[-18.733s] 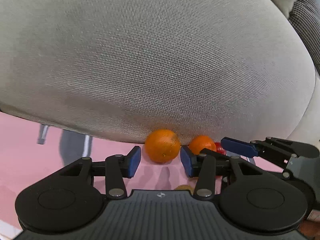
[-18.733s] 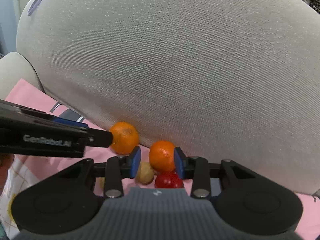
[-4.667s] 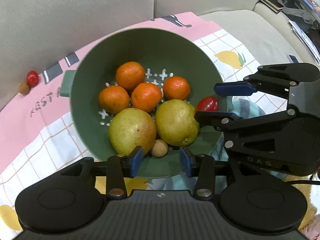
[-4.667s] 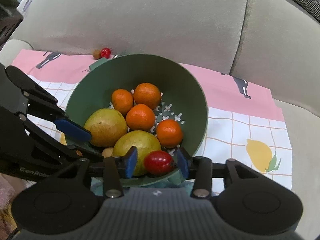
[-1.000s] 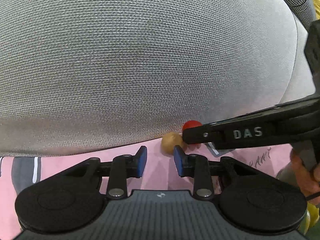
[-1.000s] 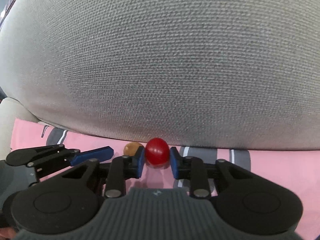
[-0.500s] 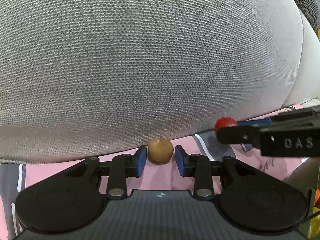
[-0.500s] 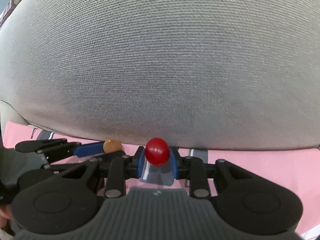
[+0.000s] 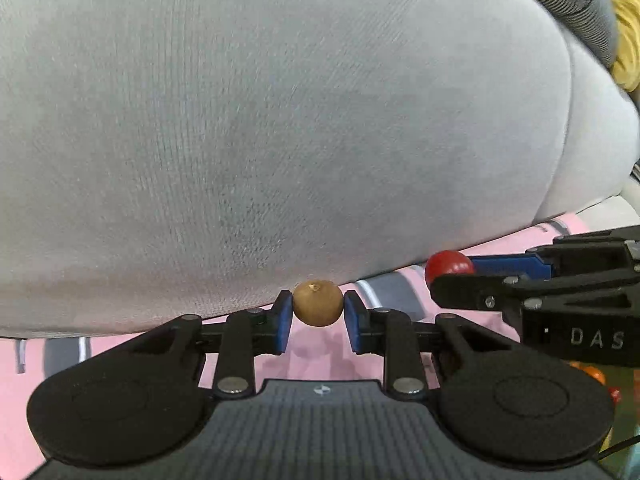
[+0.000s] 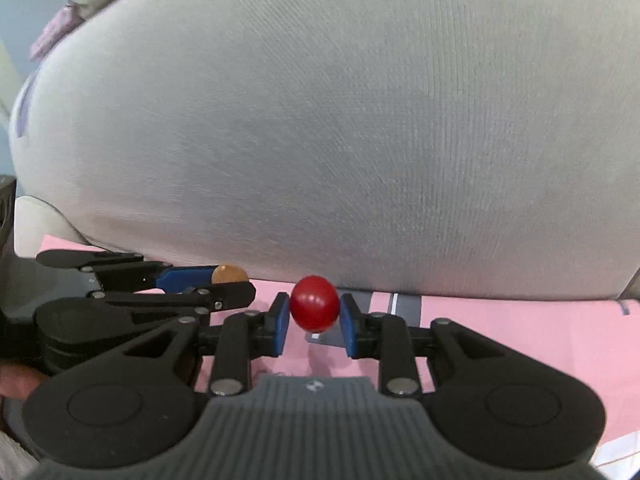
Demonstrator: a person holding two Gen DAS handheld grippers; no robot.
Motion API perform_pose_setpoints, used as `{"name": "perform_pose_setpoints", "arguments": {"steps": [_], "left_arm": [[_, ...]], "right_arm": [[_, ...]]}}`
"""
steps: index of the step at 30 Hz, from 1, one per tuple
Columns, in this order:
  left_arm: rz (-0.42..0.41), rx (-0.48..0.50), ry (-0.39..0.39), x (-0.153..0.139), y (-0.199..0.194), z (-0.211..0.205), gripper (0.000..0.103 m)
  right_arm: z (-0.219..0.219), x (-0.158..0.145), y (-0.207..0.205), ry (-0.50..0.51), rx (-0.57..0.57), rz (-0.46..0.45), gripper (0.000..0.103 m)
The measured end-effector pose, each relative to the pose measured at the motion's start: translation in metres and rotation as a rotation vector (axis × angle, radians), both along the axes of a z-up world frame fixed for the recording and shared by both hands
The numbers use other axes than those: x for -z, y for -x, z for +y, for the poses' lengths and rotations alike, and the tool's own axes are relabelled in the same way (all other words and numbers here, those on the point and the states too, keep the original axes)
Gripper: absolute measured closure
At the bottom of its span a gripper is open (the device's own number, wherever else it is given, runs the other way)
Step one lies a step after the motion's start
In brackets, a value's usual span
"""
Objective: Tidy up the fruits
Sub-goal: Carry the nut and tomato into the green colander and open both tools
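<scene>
The left gripper (image 9: 318, 312) is clamping a small brown round fruit (image 9: 318, 308) between its blue pads, both pads pressing on the fruit's sides; its jaws have just been closing onto it. The fruit is hanging clear of the pink cloth (image 9: 120, 344), right in front of the big grey sofa cushion (image 9: 280, 120) that is filling most of the view.

Over on the other side, the right gripper (image 10: 314, 316) is squeezing a glossy red cherry tomato (image 10: 315, 308), pinched at its fingertips, and that one too is sitting above the pink cloth (image 10: 500, 332) near the cloth's far edge, where it meets the grey cushion (image 10: 340, 120).

The two tools are working side by side: from the left camera the right gripper (image 9: 452, 276) is reaching in from the right edge with the red tomato (image 9: 448, 266) at its tip, and from the right camera the left gripper (image 10: 228, 282) is showing at the left with the brown fruit (image 10: 229, 273) peeking out between its fingers.
</scene>
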State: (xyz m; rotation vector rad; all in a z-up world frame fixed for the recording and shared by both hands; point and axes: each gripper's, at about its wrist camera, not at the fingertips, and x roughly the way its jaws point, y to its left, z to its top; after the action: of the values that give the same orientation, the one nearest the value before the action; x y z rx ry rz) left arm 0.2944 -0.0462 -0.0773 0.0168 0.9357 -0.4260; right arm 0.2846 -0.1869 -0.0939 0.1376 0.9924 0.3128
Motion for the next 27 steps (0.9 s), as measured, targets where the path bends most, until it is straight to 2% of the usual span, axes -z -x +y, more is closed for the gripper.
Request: {"name": "perform_pose_setpoints", "arguments": {"steps": [10, 16, 20, 27], "left_arm": [[-0.098, 0.088, 0.002, -0.065, 0.049, -0.038, 0.073], [-0.121, 0.134, 0.012, -0.078, 0.090, -0.054, 0.073], [-0.124, 0.169, 0.021, -0.087, 0.106, -0.066, 0.073], [-0.124, 0.243, 0.006, -0.093, 0.134, -0.097, 0.073]], "right_arm": [[-0.031, -0.038, 0.062, 0.007, 0.021, -0.090, 0.079], [-0.066, -0.053, 0.099, 0.012, 0.078, -0.113, 0.079], [-0.090, -0.073, 0.136, 0.015, 0.121, -0.123, 0.079], [-0.126, -0.080, 0.174, 0.019, 0.201, -0.125, 0.079]]}}
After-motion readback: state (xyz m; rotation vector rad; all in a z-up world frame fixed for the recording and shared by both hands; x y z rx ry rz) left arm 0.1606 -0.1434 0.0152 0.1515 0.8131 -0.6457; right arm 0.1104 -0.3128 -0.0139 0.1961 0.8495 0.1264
